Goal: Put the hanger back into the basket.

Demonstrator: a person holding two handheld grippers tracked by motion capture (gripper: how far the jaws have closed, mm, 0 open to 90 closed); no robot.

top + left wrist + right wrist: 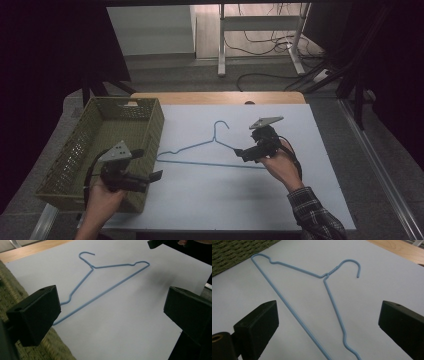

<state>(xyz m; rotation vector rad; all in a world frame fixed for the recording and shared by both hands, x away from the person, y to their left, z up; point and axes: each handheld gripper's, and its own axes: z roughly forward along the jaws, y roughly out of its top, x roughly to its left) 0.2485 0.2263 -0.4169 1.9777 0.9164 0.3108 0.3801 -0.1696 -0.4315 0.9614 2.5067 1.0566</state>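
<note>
Pale sheeting (280, 200) covers the table, with a strip of bare wood (215, 97) along its far edge and a dim room with cables on the floor beyond. On the sheet lies a blue wire hanger (212, 146), flat, its hook toward the far side and its long bar toward the person; in the right gripper view the hanger (299, 287) runs up between the two black jaws, and in the left gripper view the hanger (100, 282) lies ahead on the sheet. The right gripper (241, 152) hovers at the hanger's right end, jaws spread wide with nothing between them. The left gripper (156, 176) sits near the hanger's left end, well apart from the other, jaws likewise wide and empty. Beside it, at the table's left, stands an olive woven basket (150, 125)
</note>
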